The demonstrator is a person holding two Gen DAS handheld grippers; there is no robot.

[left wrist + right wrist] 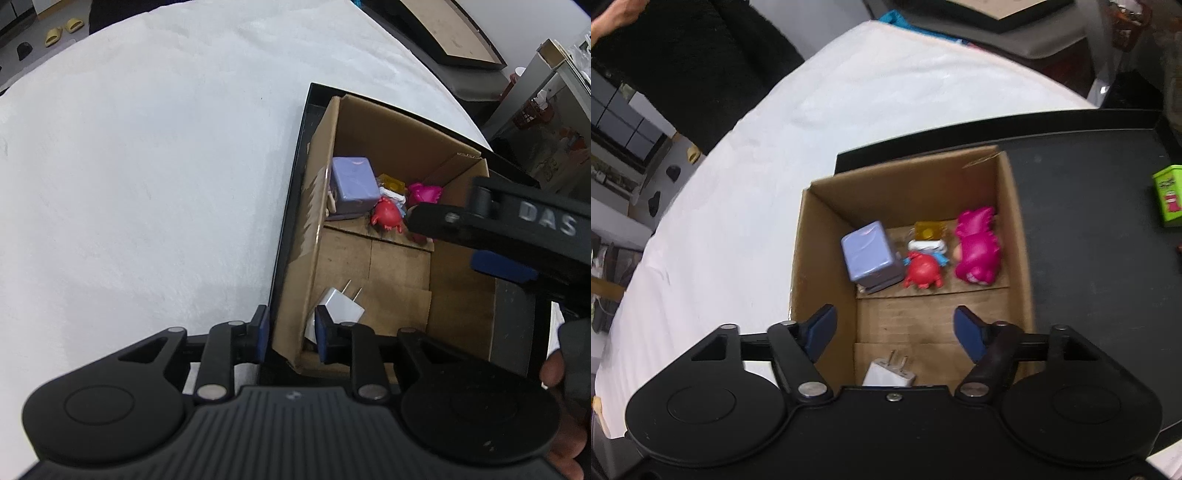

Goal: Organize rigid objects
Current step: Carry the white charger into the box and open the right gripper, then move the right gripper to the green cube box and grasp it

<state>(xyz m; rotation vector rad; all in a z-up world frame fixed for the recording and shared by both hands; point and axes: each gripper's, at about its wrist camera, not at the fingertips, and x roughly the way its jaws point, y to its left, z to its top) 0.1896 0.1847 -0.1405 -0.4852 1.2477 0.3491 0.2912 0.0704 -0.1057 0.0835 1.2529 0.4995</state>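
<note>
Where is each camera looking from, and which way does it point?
Left wrist: sits on the left gripper, which straddles the cardboard box wall; looks down into it. The right gripper and some of a hand show.
Right wrist: sits on the right gripper, open above the box; looks down inside.
Both views share the purple box, red toy, pink toy and white plug.

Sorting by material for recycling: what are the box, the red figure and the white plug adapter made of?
The box: matte brown corrugated cardboard, creased flaps. The red figure: likely glossy moulded plastic, showing highlights. The white plug adapter: smooth white plastic shell with two metal prongs.
</note>
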